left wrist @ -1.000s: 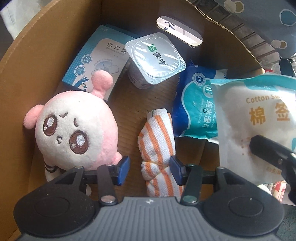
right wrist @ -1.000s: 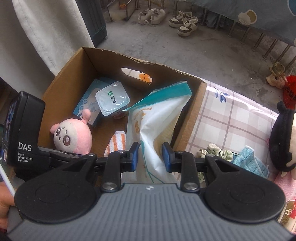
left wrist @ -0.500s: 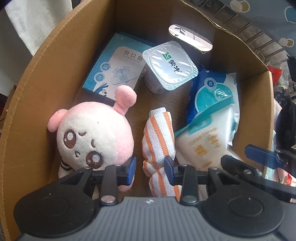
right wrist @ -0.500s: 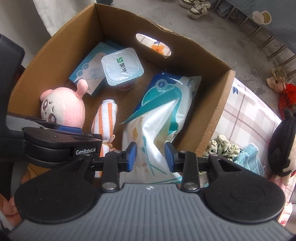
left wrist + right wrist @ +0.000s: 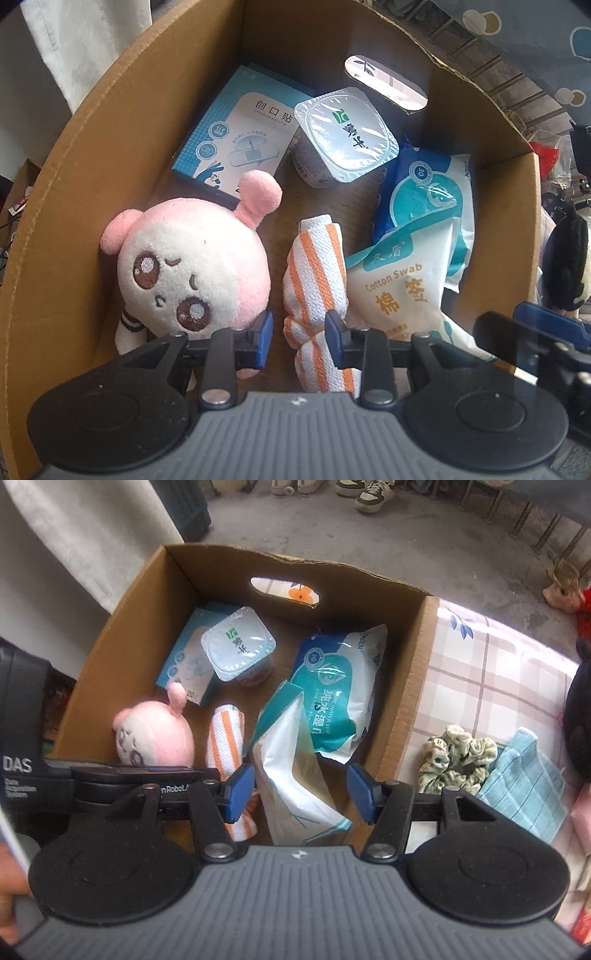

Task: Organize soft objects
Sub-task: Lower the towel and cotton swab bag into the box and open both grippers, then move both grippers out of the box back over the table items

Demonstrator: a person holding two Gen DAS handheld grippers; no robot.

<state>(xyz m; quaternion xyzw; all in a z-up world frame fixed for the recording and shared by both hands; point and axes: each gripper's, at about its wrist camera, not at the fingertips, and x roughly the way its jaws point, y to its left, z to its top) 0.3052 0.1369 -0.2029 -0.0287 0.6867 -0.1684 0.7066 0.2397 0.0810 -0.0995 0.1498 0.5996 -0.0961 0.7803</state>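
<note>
An open cardboard box (image 5: pixel 125 627) holds a pink plush (image 5: pixel 192 266), an orange-striped cloth roll (image 5: pixel 317 273), a white cotton swab bag (image 5: pixel 295 775) and a blue wet-wipe pack (image 5: pixel 332 686). The bag leans on the wipe pack. My right gripper (image 5: pixel 301 794) hangs over the bag, its jaws opening, and the pads stand clear of the bag between them. My left gripper (image 5: pixel 299 339) hovers over the near end of the striped cloth with narrow jaws. A gap shows at its left pad. The right gripper's fingers (image 5: pixel 546 321) show at the left wrist view's right edge.
A yogurt cup (image 5: pixel 347 140) and a blue plaster box (image 5: pixel 236 140) sit at the box's far end. Right of the box, on a checked tablecloth (image 5: pixel 498 679), lie a green scrunchie (image 5: pixel 458 757), a light blue cloth (image 5: pixel 524 786) and a black plush (image 5: pixel 580 720).
The right gripper lowered the cotton swab bag into the box and let it go, its jaws spreading. The left jaws narrowed over the striped cloth.
</note>
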